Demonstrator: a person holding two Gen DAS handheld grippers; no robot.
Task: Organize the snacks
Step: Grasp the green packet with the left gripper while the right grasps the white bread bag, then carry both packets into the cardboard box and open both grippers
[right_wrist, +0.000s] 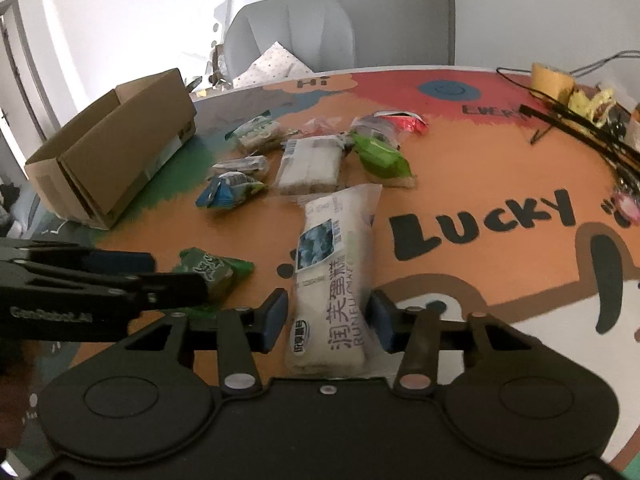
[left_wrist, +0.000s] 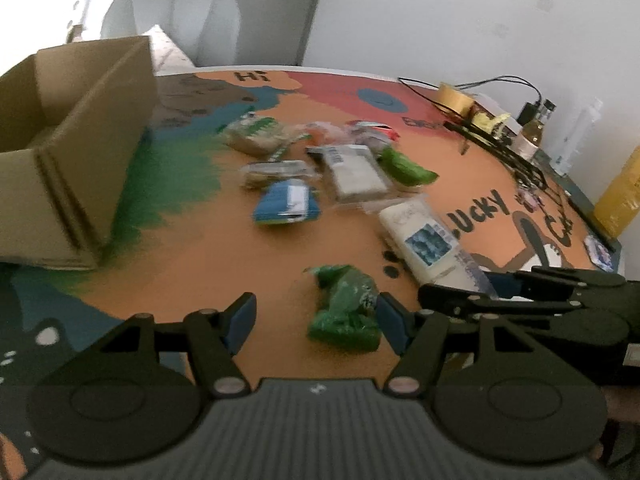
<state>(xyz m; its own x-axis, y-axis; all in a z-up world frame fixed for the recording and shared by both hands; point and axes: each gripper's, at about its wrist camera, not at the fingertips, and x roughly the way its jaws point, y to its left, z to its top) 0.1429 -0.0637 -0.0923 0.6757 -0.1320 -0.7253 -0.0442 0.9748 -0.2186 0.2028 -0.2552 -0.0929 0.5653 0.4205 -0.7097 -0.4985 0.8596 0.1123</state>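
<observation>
My left gripper point(left_wrist: 316, 322) is open, its jaws on either side of a green snack packet point(left_wrist: 347, 309) lying on the table; the packet sits close to the right pad. My right gripper point(right_wrist: 327, 320) is open around the near end of a long white cake packet point(right_wrist: 332, 276), which lies flat between the pads. The left gripper also shows in the right wrist view point(right_wrist: 120, 276), over the green packet point(right_wrist: 210, 270). Several more snacks lie in a cluster mid-table: a blue packet point(left_wrist: 286, 204), a clear white packet point(left_wrist: 356, 174), a bright green packet point(left_wrist: 404, 168).
An open cardboard box point(left_wrist: 76, 152) stands at the table's left. Tape roll point(left_wrist: 454, 96), cables, a small bottle point(left_wrist: 534, 130) and a yellow item point(left_wrist: 620, 196) line the right edge. A grey chair point(right_wrist: 288, 32) stands behind the table.
</observation>
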